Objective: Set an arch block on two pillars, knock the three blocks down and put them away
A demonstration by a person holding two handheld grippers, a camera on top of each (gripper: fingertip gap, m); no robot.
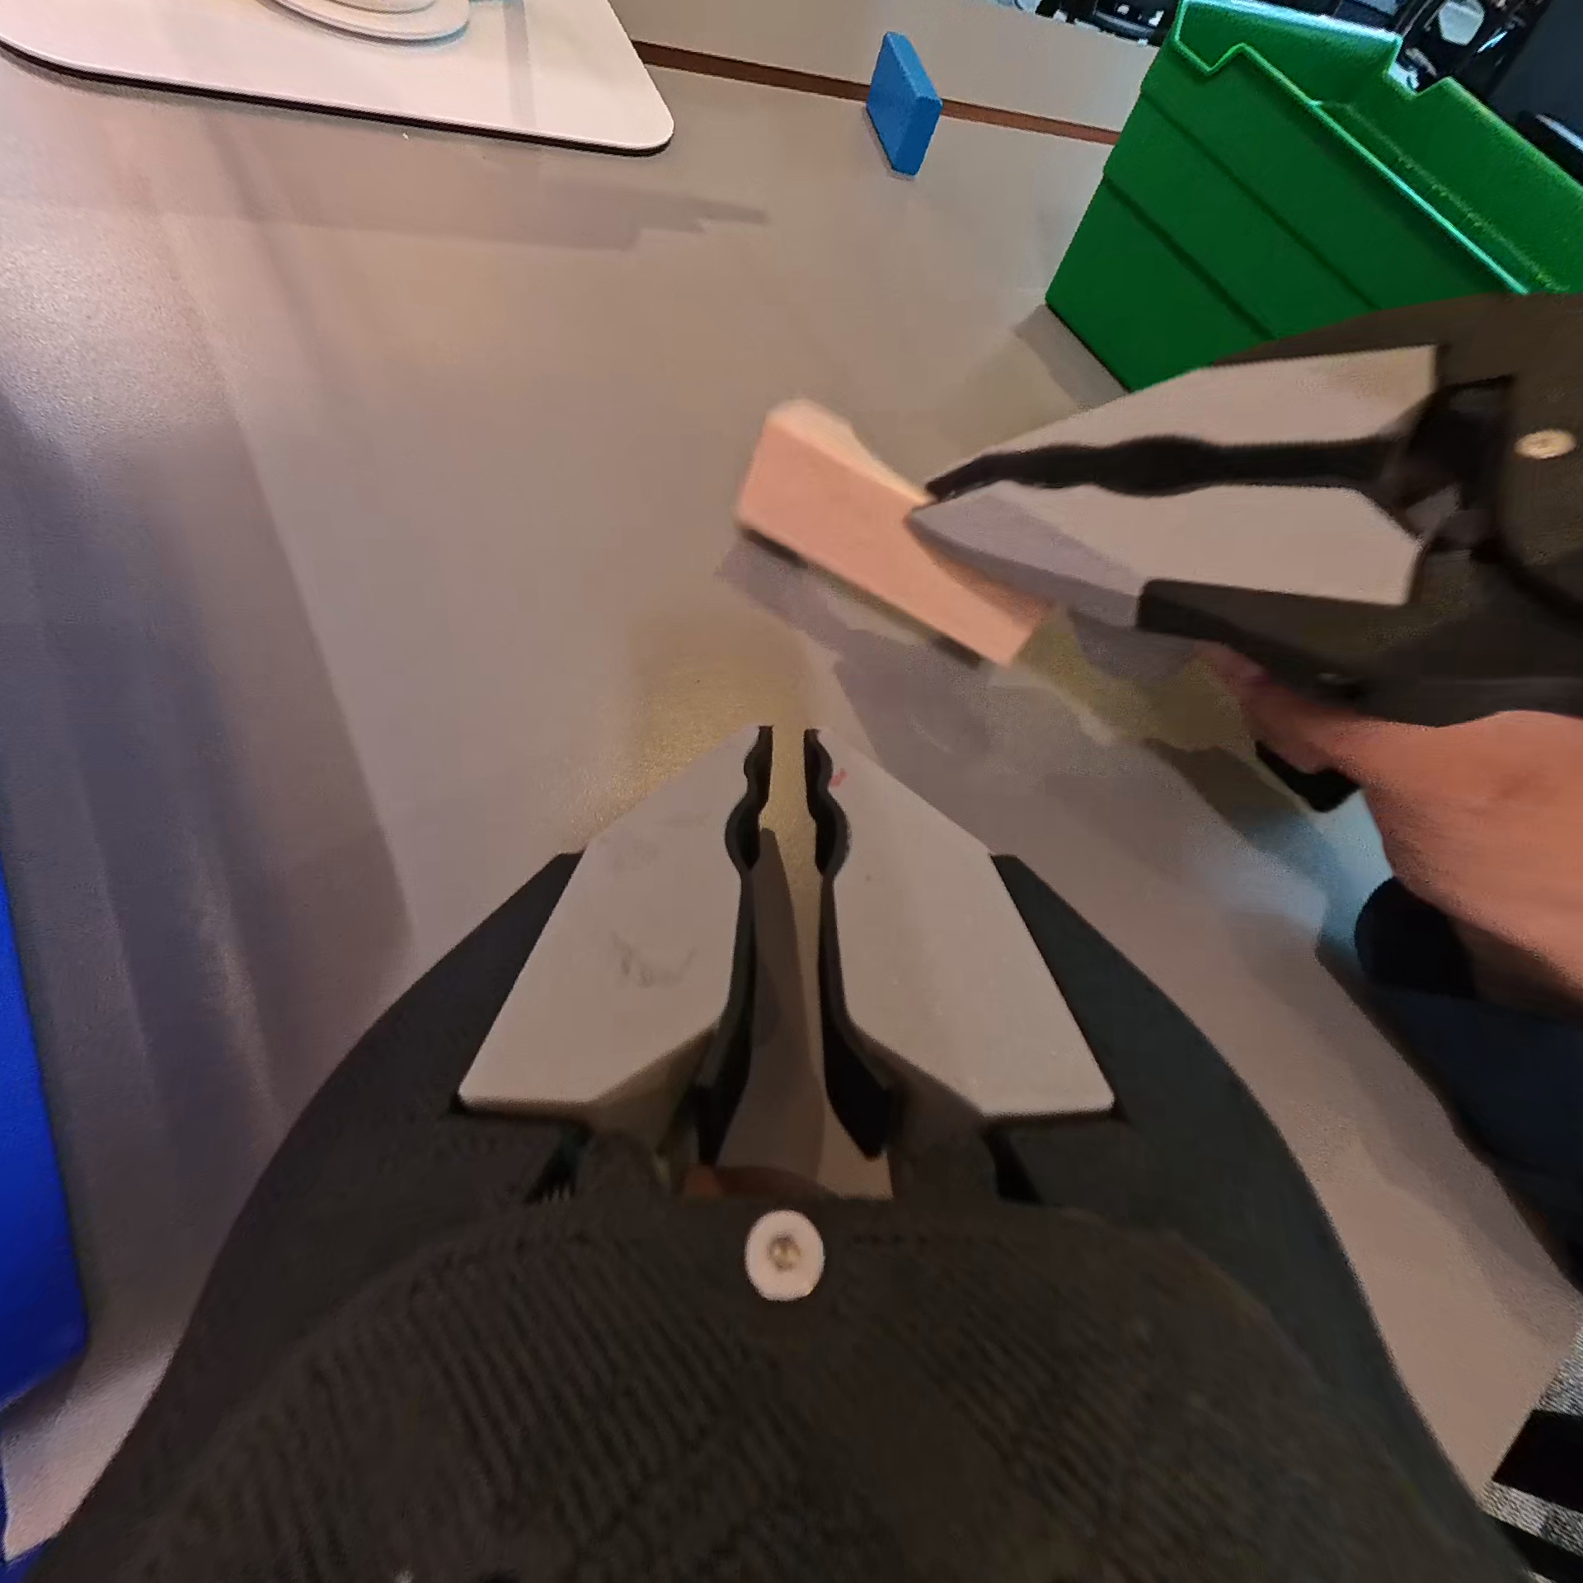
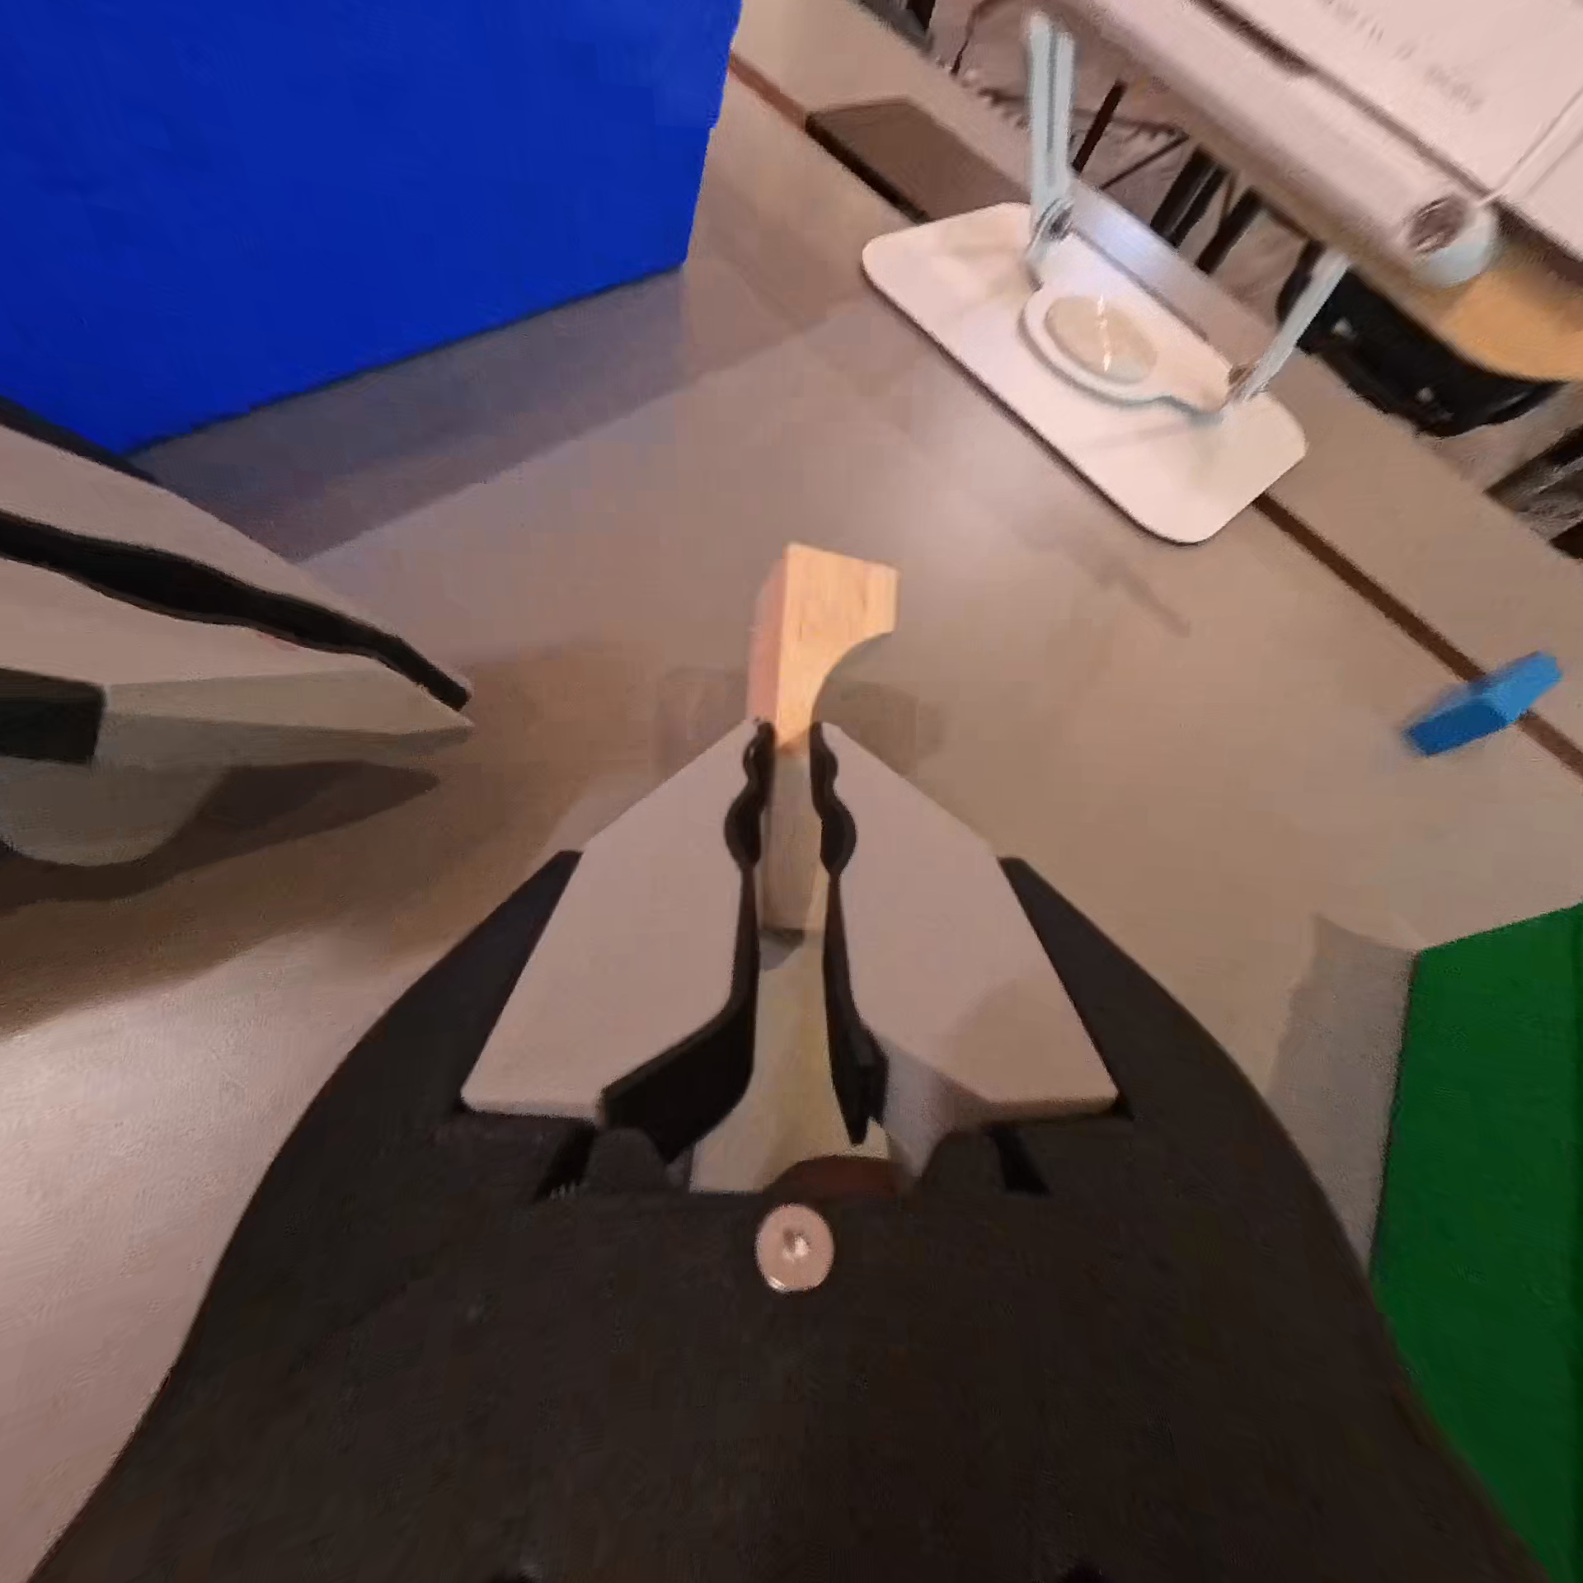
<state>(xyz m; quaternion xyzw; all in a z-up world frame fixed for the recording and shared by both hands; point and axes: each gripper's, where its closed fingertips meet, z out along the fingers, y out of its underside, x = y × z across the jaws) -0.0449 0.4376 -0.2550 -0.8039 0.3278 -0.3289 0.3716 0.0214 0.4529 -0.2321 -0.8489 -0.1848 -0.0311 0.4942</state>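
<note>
My right gripper is shut on a pale wooden arch block, gripping it at its middle. In the left wrist view the arch block juts out left of the right gripper and hangs low over the grey table, with a shadow beneath it. My left gripper is shut and empty, just in front of and left of the arch block. It also shows at the left of the right wrist view. A blue block stands on edge farther back, and shows in the right wrist view.
A green bin stands at the back right and shows at the right edge of the right wrist view. A white stand base lies at the back. A big blue box is on the left. A seam crosses the grey table. Spacing between my two grippers at the tips: around 8 cm.
</note>
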